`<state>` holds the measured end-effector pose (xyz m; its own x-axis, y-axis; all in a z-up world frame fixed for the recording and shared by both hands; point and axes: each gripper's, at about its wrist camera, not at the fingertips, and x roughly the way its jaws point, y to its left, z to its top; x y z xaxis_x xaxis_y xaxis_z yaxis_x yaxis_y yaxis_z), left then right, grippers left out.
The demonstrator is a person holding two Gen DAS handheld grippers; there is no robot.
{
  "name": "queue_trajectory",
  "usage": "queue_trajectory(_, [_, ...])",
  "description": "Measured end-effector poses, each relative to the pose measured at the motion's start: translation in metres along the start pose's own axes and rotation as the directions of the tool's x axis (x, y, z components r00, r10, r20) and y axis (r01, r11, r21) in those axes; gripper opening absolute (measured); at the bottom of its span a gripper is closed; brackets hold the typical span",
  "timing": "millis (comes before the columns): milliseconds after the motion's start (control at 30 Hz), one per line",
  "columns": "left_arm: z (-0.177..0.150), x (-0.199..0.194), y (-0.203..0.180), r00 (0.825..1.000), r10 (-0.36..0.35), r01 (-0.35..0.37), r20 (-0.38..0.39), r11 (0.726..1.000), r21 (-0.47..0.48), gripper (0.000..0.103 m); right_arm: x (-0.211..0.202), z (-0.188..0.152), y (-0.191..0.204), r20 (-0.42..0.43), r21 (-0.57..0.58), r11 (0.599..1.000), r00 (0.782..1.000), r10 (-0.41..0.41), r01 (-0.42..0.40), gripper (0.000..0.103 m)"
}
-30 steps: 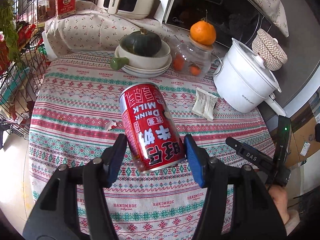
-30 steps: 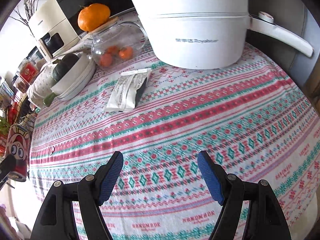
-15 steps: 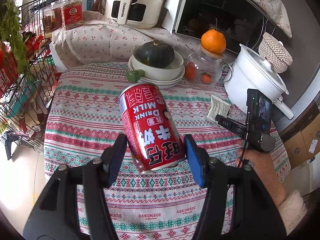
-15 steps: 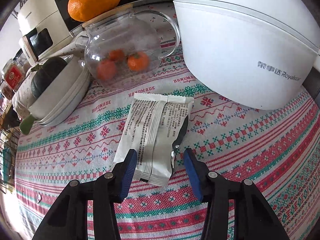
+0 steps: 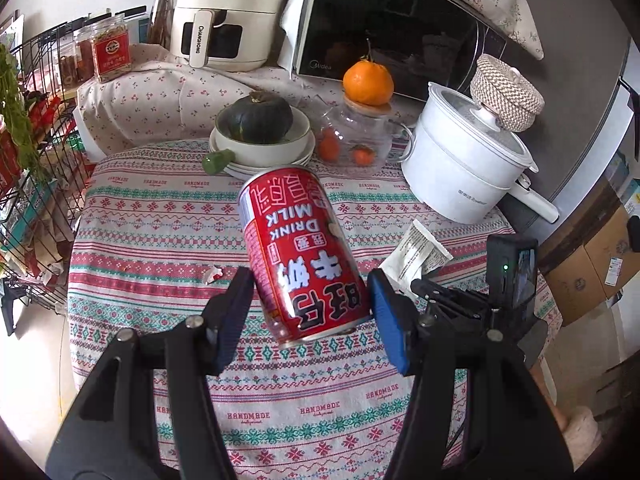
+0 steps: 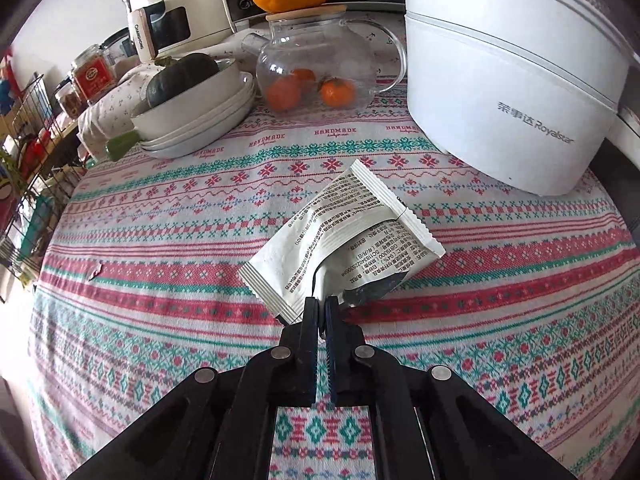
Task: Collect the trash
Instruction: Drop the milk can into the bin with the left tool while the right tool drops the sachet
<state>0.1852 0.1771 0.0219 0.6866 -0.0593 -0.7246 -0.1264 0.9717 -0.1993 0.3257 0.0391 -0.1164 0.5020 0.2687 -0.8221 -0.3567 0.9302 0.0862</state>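
patterned woven tablecloth [image 5: 160, 232] under all. left gripper [image 5: 310, 308] clamps glossy red cylindrical can [image 5: 300, 252], lifted, tilted toward 11 o'clock. right view alone shows right gripper [image 6: 320, 310] jaws just closed, pinching crinkled white foil wrapper [image 6: 340, 240] near white pot [image 6: 500, 80].

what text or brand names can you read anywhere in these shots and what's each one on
"DRINK MILK": red can, upside down in the left gripper; large Chinese characters beside it.
"CHANGHONG": air fryer, top and handle.
"Midea": microwave.
"Royalstar": white pot, after Chinese characters.
"HANDMADE": tablecloth, repeated.
White wrapper pinched in the right gripper: fine print, too small.
Jar label: blurred.
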Motion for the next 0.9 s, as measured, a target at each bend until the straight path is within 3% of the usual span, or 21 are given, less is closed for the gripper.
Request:
queue_trajectory(200, [-0.018, -0.012, -0.052, 0.998, -0.056, 0.056, 0.001, 0.990, 0.133, 0.060, -0.078, -0.044, -0.027, 0.032, 0.001, 1.000, 1.000, 0.000, 0.000, 0.004])
queue_trajectory(533, [-0.067, -0.023, -0.148, 0.989, -0.141, 0.151, -0.052, 0.940, 0.305, 0.060, -0.212, -0.124, -0.100, 0.073, -0.022, 0.989, 0.987, -0.145, 0.147, 0.004])
queue_trajectory(700, [-0.089, -0.032, -0.187, 0.981, -0.181, 0.195, -0.072, 0.913, 0.358, 0.060, -0.258, -0.165, -0.137, 0.056, 0.024, 0.980, 0.978, -0.199, 0.198, 0.004])
queue_trajectory(900, [-0.117, -0.033, -0.230, 0.969, -0.218, 0.248, -0.118, 0.878, 0.410, 0.060, -0.291, -0.197, -0.171, 0.062, 0.116, 0.976, 0.980, -0.190, 0.182, 0.004])
